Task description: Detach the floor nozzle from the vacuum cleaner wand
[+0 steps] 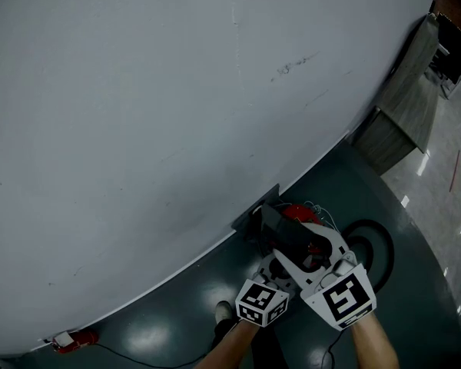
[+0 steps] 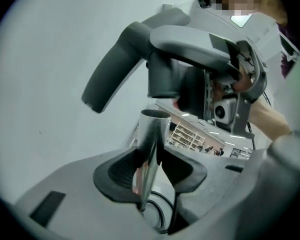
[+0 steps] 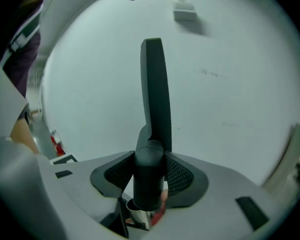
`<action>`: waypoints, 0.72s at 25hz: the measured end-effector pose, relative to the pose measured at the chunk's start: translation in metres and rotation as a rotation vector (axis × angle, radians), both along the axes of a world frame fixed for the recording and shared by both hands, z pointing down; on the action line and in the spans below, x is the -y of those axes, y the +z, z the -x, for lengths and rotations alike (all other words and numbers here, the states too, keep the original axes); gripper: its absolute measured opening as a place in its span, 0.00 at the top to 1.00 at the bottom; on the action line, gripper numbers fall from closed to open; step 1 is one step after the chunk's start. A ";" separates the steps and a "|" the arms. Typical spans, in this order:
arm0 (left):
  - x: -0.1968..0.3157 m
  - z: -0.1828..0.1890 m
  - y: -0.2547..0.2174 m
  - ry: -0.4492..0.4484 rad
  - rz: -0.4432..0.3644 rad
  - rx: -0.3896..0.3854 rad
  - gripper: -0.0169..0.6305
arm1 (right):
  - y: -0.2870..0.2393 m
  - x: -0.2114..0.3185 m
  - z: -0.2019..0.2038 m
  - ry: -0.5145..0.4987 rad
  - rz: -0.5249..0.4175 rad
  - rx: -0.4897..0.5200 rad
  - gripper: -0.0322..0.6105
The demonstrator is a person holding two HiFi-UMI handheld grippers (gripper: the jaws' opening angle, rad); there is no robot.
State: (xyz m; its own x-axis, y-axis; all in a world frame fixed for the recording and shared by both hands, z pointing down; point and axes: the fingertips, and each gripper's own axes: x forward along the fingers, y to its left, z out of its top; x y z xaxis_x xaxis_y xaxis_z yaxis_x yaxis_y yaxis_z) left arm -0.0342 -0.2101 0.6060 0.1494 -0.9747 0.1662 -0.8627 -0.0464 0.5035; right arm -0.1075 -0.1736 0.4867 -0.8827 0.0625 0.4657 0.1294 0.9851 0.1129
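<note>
Pinching the wand (image 2: 149,134) in our left gripper (image 2: 152,176), we hold it fixed. Our right gripper (image 3: 150,179), clamped on the nozzle (image 3: 156,94) neck, should pull straight along it without twisting, since the neck looks barely clear of the wand's open end.

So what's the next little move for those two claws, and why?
Probably raise the right claw straight away from the left one, carrying the floor nozzle clear. The left claw grips the shiny wand, and the wand's open end shows bare just under the nozzle's neck. The two look apart but close, so a short pull should finish the job.
</note>
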 end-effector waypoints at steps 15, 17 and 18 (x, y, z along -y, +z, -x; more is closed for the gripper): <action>-0.026 0.019 -0.031 -0.013 -0.014 0.019 0.63 | -0.057 0.026 -0.003 0.155 0.115 0.197 0.65; -0.035 0.028 -0.049 -0.028 -0.033 0.024 0.63 | -0.067 0.032 -0.010 0.199 0.159 0.231 0.65; -0.041 0.031 -0.060 -0.037 -0.045 0.026 0.63 | -0.073 0.034 -0.015 0.222 0.185 0.249 0.65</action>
